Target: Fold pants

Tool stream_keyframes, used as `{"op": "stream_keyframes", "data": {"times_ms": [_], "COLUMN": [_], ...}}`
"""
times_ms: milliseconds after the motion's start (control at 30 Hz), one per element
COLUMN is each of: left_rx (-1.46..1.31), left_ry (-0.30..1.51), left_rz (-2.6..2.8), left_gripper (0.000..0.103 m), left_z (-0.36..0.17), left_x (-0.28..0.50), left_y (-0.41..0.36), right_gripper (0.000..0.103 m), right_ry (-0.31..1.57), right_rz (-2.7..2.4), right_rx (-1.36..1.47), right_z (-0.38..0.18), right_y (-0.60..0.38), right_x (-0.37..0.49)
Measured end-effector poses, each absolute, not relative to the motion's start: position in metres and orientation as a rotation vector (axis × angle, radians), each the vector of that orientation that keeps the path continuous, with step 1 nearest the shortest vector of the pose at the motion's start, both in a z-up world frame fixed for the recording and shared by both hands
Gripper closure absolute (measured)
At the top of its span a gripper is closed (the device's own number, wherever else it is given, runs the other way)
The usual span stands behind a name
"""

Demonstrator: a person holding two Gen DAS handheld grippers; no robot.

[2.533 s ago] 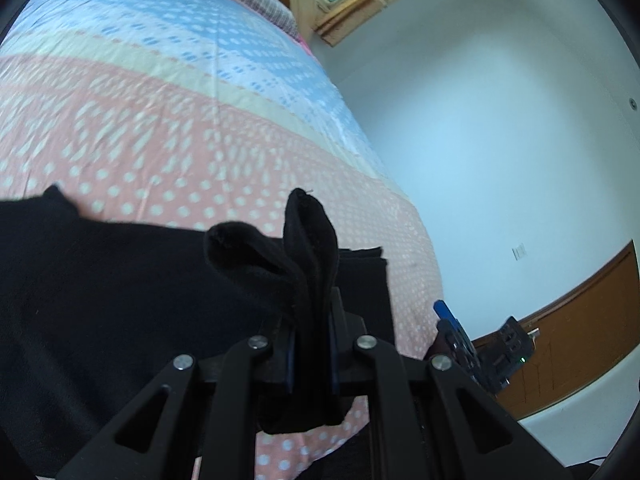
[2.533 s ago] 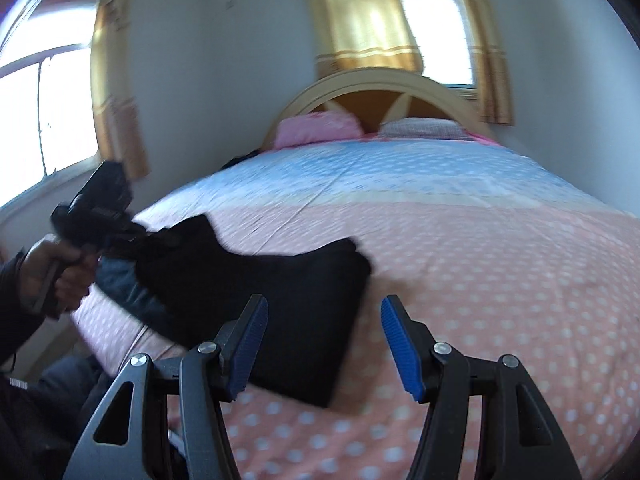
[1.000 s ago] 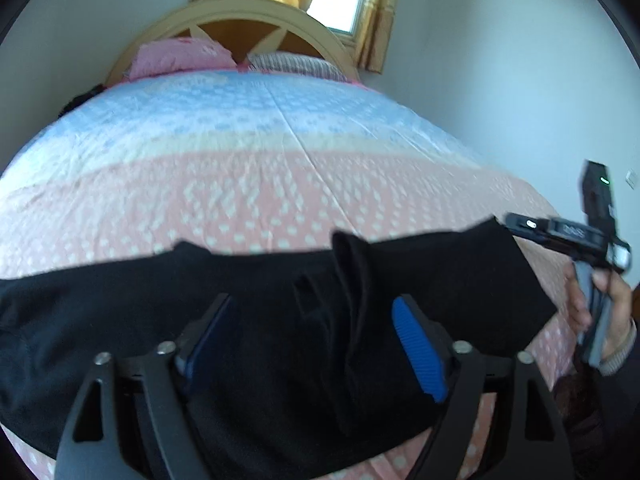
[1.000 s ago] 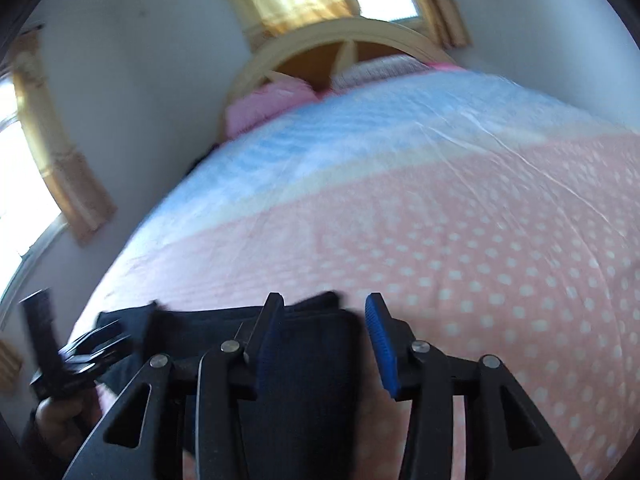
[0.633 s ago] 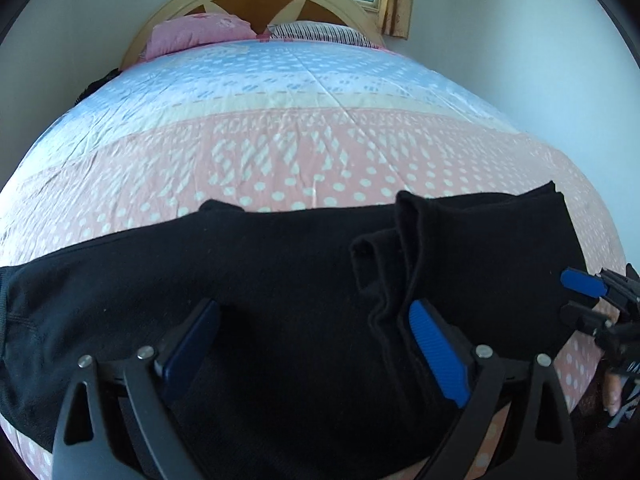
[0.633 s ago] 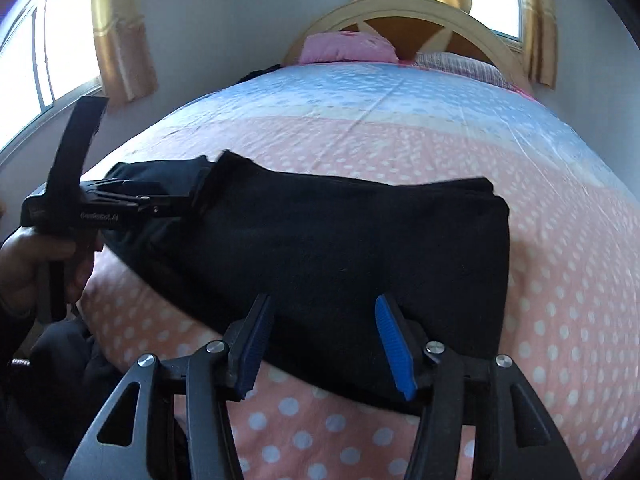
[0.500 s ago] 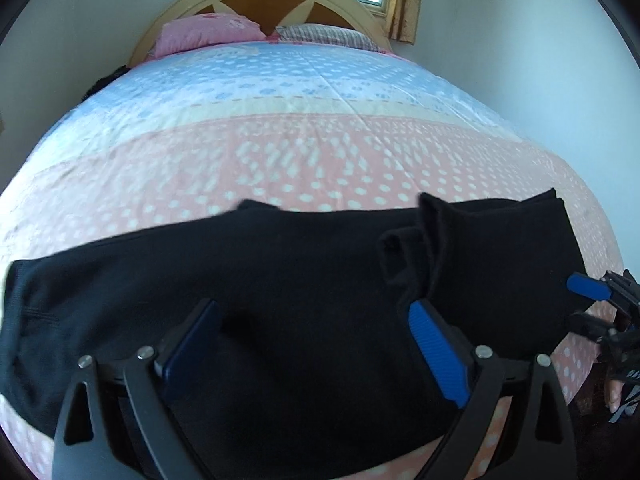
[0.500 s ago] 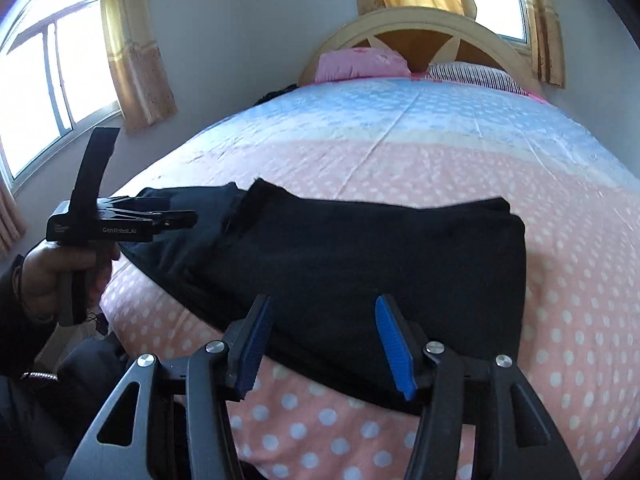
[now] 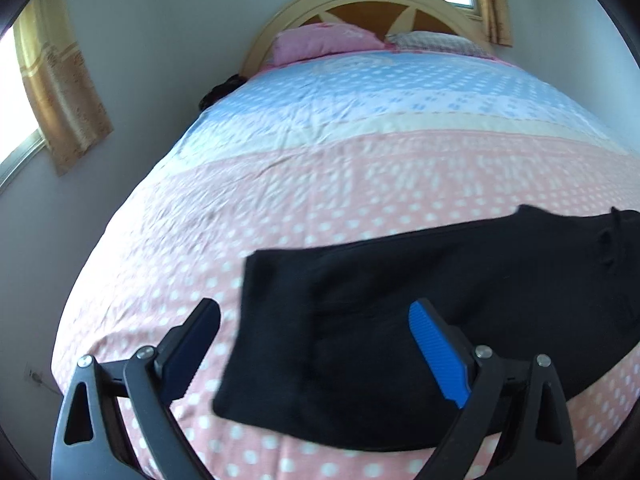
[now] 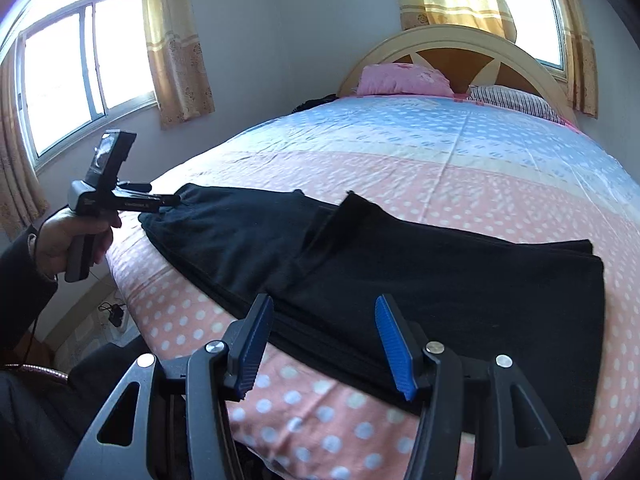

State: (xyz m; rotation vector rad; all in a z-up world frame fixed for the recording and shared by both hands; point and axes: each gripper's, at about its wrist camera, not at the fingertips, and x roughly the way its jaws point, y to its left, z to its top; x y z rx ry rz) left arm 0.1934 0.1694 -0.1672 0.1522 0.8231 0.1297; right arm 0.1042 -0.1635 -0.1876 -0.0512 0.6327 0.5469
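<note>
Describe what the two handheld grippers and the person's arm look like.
Both are black plastic tools with silver screws. The right gripper and the left gripper have ribbed blue pads on angular black fingers with triangular cut-outs. From the side, the left gripper has a pistol-style grey handle, small white lettering and a boxy camera block on top. The left hand emerges from a dark sleeve.

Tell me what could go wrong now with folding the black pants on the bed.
1. The pants lie along the near edge of the bed; a pull toward the person could drag them off.
2. A raised flap stands up mid-length; folding over it may leave a lump.
3. The left gripper is open over the pants' end and may pinch the bedsheet too.
</note>
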Motion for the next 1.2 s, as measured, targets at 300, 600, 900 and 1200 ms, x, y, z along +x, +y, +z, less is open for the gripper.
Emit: {"op": "stream_keyframes", "data": {"times_ms": [300, 600, 900, 1200], "left_rx": [0.019, -0.090, -0.080, -0.088], "left_ry": [0.871, 0.867, 0.868, 0.879], "left_rz": [0.129, 0.080, 0.024, -0.035], "left_gripper": [0.005, 0.004, 0.016, 0.063], "left_z": [-0.195, -0.201, -0.201, -0.193], "left_x": [0.184, 0.186, 0.190, 0.190], "left_y": [0.216, 0.228, 0.227, 0.225], "right_gripper": [0.048, 0.047, 0.047, 0.047], "right_ry": [0.641, 0.643, 0.637, 0.596], "right_rz": [0.572, 0.560, 0.564, 0.538], "right_rx": [-0.009, -0.004, 0.000, 0.009], "right_z": [-0.199, -0.203, -0.201, -0.188], "right_y": [-0.163, -0.166, -0.168, -0.174], "right_x": [0.098, 0.097, 0.096, 0.092]}}
